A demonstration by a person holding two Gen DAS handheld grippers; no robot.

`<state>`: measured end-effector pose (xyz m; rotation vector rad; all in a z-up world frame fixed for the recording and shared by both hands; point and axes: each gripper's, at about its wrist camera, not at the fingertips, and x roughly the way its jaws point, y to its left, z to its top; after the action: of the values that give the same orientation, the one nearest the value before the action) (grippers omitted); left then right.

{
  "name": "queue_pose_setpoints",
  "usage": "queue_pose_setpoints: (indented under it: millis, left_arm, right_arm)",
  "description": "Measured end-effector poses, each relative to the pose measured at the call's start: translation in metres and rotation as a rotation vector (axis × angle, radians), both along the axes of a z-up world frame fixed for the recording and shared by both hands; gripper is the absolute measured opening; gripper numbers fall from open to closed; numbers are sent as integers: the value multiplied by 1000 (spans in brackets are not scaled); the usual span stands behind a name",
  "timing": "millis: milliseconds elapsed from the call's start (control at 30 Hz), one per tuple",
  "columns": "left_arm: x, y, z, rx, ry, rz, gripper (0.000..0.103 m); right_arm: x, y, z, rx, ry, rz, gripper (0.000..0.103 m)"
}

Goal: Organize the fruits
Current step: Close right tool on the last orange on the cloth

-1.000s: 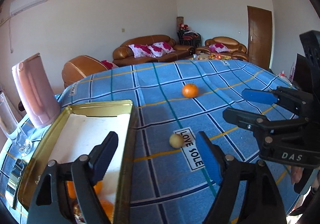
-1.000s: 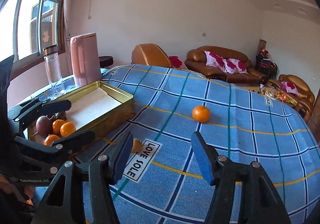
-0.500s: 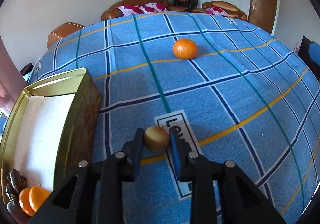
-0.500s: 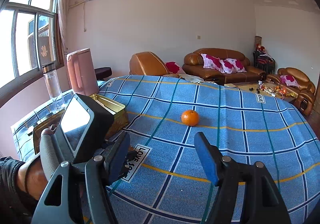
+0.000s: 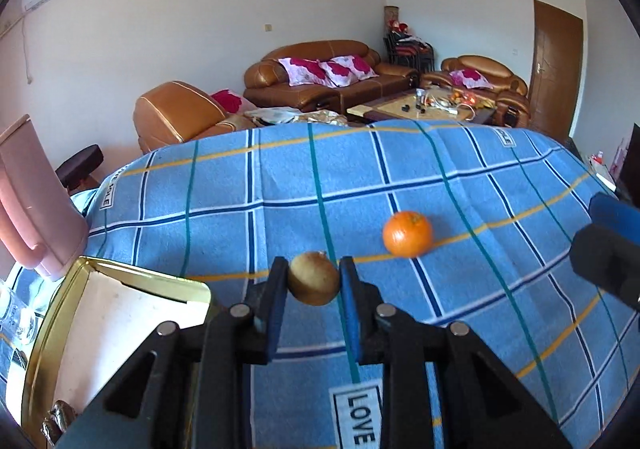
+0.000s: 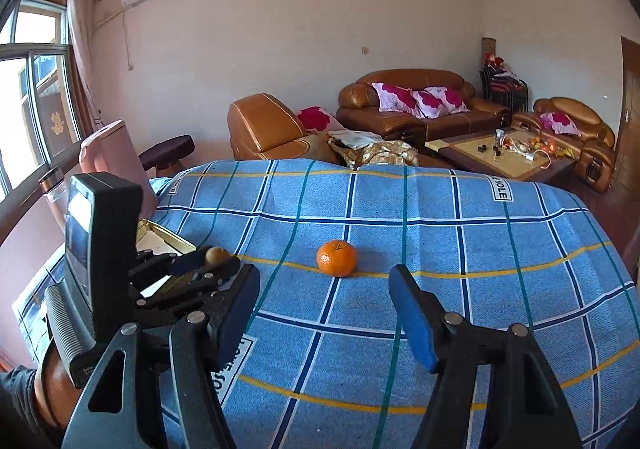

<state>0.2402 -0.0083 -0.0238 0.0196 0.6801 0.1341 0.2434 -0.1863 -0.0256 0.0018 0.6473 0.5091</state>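
Beside tin rim (image 5: 132, 272), clamped fruit (image 5: 313, 284).

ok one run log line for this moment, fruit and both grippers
left gripper: shut on yellow-brown fruit, lifted | right gripper: open, empty | orange: on blue checked cloth | gold tin: left

The left wrist camera is looking forward along the left gripper (image 5: 313, 281), low and close above the blue checked cloth (image 5: 460, 185), facing the far sofas (image 5: 316, 73). The right wrist camera is sitting higher and further back, facing the same far wall along the right gripper (image 6: 324, 301). Both views are sharing the orange (image 5: 407, 233) (image 6: 336, 257), the gold tin (image 5: 44, 333) (image 6: 160, 235) at left and the small brown fruit (image 5: 314, 284) (image 6: 216, 254).
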Motion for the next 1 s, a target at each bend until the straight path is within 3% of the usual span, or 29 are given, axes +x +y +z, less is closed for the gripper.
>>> queue_pose_setpoints:
  millis: [233, 467, 567, 733, 767, 800, 1000]
  left_arm:
    - [30, 24, -30, -53, 46, 66, 27]
    - [37, 37, -29, -16, -22, 167, 27]
    - [39, 48, -37, -60, 5, 185, 27]
    - [37, 40, -36, -56, -14, 151, 27]
    - [37, 39, -36, -58, -16, 148, 27]
    - [36, 39, -35, -61, -17, 145, 27]
    - [32, 39, -35, -77, -25, 133, 27]
  right_arm:
    - [60, 26, -34, -22, 106, -30, 68]
    - [102, 56, -72, -59, 179, -39, 69]
    - [114, 61, -84, -79, 197, -53, 68]
    - [126, 66, -100, -81, 243, -32, 65]
    - [126, 67, -103, -89, 253, -22, 55]
    - [126, 67, -104, -85, 257, -17, 51]
    - [110, 62, -100, -86, 237, -9, 50]
